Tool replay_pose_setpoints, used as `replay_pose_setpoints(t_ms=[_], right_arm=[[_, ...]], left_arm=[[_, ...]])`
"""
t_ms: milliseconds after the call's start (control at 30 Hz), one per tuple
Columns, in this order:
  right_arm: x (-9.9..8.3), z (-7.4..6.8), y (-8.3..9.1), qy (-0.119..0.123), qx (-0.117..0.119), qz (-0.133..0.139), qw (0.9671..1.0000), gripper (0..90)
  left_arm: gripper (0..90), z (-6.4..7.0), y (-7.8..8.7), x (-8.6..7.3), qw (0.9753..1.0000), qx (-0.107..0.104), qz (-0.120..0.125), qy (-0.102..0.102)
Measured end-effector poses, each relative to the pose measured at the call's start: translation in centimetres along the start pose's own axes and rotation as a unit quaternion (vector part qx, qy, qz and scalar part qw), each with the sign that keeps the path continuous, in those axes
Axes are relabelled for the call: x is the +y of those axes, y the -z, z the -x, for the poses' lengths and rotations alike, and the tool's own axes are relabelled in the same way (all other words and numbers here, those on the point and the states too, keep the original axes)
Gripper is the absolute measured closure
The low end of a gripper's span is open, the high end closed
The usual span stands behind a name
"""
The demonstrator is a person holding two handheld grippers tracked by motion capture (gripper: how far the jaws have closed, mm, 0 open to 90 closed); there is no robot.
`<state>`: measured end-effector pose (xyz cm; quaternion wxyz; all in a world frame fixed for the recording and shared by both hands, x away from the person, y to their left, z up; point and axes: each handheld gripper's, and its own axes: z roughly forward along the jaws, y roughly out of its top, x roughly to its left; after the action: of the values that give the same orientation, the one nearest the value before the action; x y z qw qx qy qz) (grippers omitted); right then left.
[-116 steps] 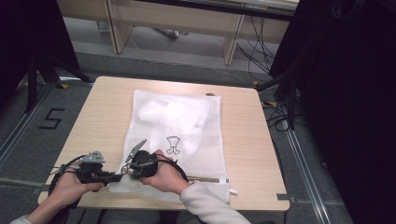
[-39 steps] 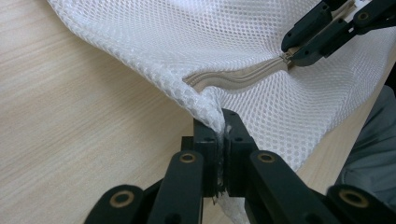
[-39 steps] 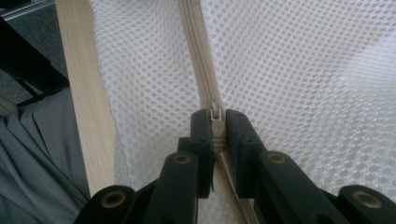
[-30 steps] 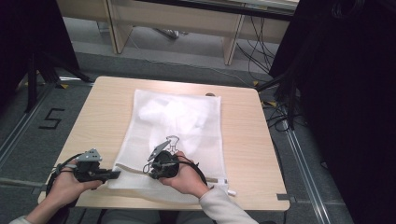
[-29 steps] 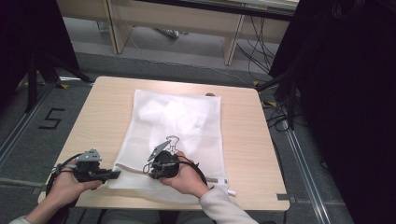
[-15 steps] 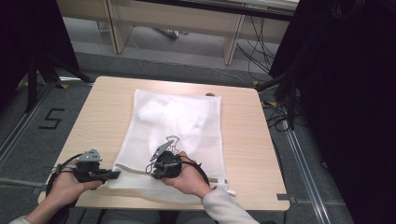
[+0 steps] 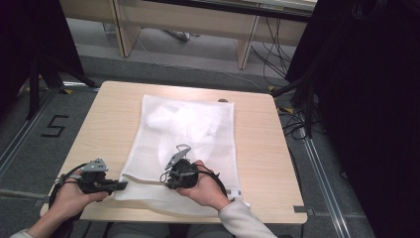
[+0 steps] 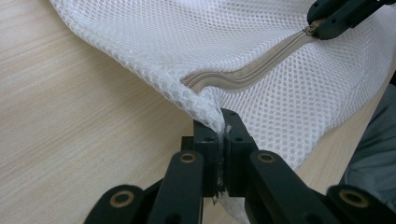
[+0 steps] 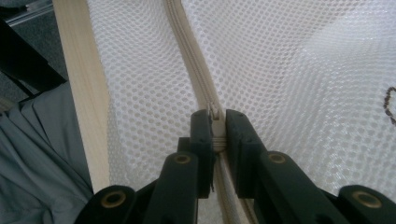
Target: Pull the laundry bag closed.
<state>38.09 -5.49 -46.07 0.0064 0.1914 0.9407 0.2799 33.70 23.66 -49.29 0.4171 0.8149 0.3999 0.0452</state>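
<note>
A white mesh laundry bag (image 7: 193, 131) lies flat on the wooden table (image 7: 109, 114), with pale cloth bunched inside it (image 7: 171, 119). My left gripper (image 7: 120, 186) is at the bag's near left corner, its jaws shut on the mesh corner (image 8: 219, 126). My right gripper (image 7: 166, 179) rests on the bag's near edge, to the right of the left one. Its jaws are shut on the zipper pull (image 9: 214, 116) of the beige zipper (image 9: 187, 46). The left gripper view shows the zipper (image 8: 252, 70) running to the right gripper (image 8: 336, 16) at the top right.
The table's near edge (image 9: 79, 70) runs just beside the zipper, with the person's grey clothing (image 9: 37, 154) below it. Bare wood lies on both sides of the bag. Cables (image 7: 277, 59) and a floor mark "5" (image 7: 54, 126) surround the table.
Since the oldest frame my right gripper has slid right along the bag's near edge with the zipper pull. Over the last second it has barely moved. The left gripper has held still.
</note>
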Motion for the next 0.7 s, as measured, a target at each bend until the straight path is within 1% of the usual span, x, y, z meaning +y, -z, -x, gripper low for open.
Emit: replay_pose_setpoints(t_ms=[267,300,333,367,467,500,600,667,700], right_arm=[[-0.2,0.09,0.17,-0.002,-0.002,0.0,1.0,82.2],[-0.21,0.1,0.2,-0.002,0.0,0.001,1.0,82.2],[-0.22,0.11,0.2,-0.001,-0.002,0.001,1.0,82.2],[-0.27,0.08,0.26,-0.006,-0.001,0.003,1.0,82.2],[-0.27,0.12,0.35,-0.003,-0.003,0.003,1.0,82.2],[-0.29,0.11,0.3,-0.002,-0.002,0.004,1.0,82.2],[-0.33,0.14,0.4,-0.002,-0.004,0.001,1.0,82.2],[-0.39,0.19,0.45,-0.005,-0.003,0.003,1.0,82.2],[-0.51,0.24,0.6,-0.006,-0.004,0.003,1.0,82.2]], left_arm=[[85.7,-0.01,-0.01,-0.02,1.0,0.001,-0.001,0.0],[85.7,0.0,0.02,-0.01,1.0,0.004,-0.002,-0.001],[85.7,-0.01,0.0,-0.02,1.0,0.002,-0.001,0.0],[85.7,-0.01,-0.01,-0.01,1.0,0.0,0.001,0.001],[85.7,-0.01,-0.01,-0.01,1.0,0.0,0.0,0.0],[85.7,0.03,-0.01,-0.02,1.0,0.001,0.0,0.005],[85.7,0.02,-0.01,-0.01,1.0,0.001,0.0,0.002],[85.7,0.03,-0.04,-0.05,1.0,0.003,0.002,0.003],[85.7,0.06,-0.13,-0.08,0.9999,0.006,0.008,0.004]])
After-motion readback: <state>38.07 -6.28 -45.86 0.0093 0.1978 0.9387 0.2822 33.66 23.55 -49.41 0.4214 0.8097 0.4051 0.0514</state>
